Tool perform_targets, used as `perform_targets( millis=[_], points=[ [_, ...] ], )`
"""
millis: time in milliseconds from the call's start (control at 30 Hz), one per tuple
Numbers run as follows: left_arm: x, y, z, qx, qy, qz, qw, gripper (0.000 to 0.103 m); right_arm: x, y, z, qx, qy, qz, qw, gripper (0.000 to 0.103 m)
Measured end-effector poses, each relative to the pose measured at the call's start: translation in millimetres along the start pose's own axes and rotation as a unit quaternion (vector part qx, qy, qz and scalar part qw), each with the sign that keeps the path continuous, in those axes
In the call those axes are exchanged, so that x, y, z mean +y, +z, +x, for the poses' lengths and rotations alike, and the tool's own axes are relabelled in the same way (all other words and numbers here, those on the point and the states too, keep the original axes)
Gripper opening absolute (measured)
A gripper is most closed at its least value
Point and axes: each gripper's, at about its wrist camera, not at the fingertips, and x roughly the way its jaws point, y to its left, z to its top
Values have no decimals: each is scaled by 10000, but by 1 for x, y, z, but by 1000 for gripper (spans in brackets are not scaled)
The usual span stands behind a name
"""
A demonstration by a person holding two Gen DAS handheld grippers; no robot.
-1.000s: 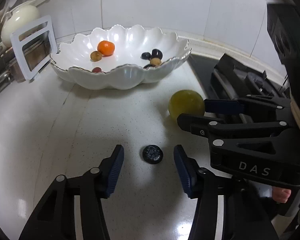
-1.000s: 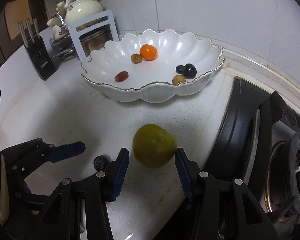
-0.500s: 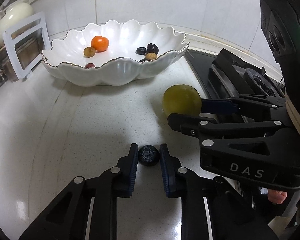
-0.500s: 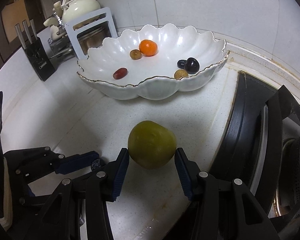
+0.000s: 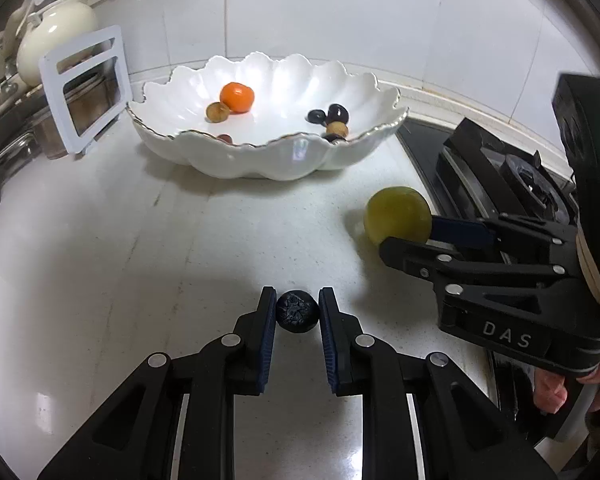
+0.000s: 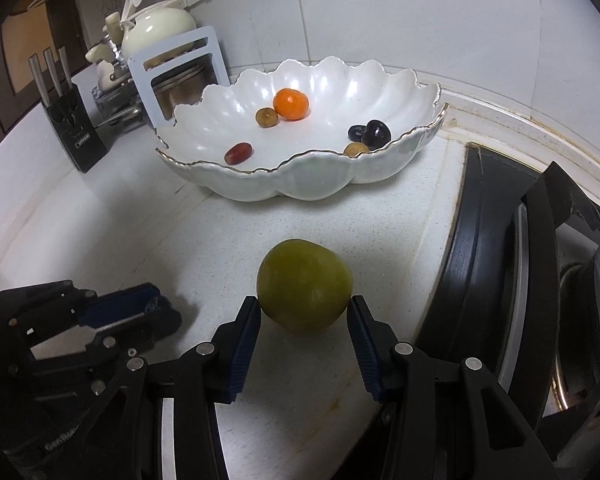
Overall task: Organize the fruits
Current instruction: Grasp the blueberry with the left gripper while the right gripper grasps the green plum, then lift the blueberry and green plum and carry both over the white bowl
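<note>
A: Well, starting leftmost, at the left hand-held gripper (image 5: 297, 312): wide apart a second ago, now pinched shut on the dark berry (image 5: 297, 311). Wrinkled skin, pressed by both blue pads, low over the white surface (image 5: 120, 240).

B: Lifted yet?

A: Hard to say; barely off the surface, if at all. Means a pick already secured, ready to carry.

B: And further right?

A: At the right hand-held gripper (image 6: 304, 312): closing at this moment around the green fruit (image 6: 304, 280). Looser half a second ago, now meeting its flanks with both pad tips. Sitting on the surface, just beside the black stove (image 6: 500, 260). Probably not a firm hold yet.

B: So two fruits nearly in hand. Destination?

A: Presumably the scalloped white bowl (image 5: 260, 160) at the back, well apart from both, already holding an orange one and several small dark and brown ones.

B: Any writing?

A: Left to right again: "GenRo", cut off, on the left hand-held gripper's body in the right wrist view; a small label on the knife block (image 6: 74, 128), too tiny to read; "DAS" in pale letters on the right hand-held gripper's body in the left wrist view.
</note>
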Motion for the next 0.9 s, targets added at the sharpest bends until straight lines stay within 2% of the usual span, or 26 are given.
perform_targets(
  millis=[100,233,333,600,900],
  points=[
    [1,1,-2,-36,5,12,10000,22,1,-2,-4,-75,-23,45,10000,40],
    [0,1,-2,-53,-31,39,10000,22,1,-2,-1,23,-18,71,10000,39],
    [2,1,-4,-71,-37,17,10000,22,-2,-2,6,168,36,210,9996,41],
    [8,1,-4,-78,-11,-27,10000,22,1,0,12,185,-64,221,9996,52],
    [16,5,-3,-128,0,-32,9999,22,3,2,14,111,-56,265,9996,50]
  ],
)
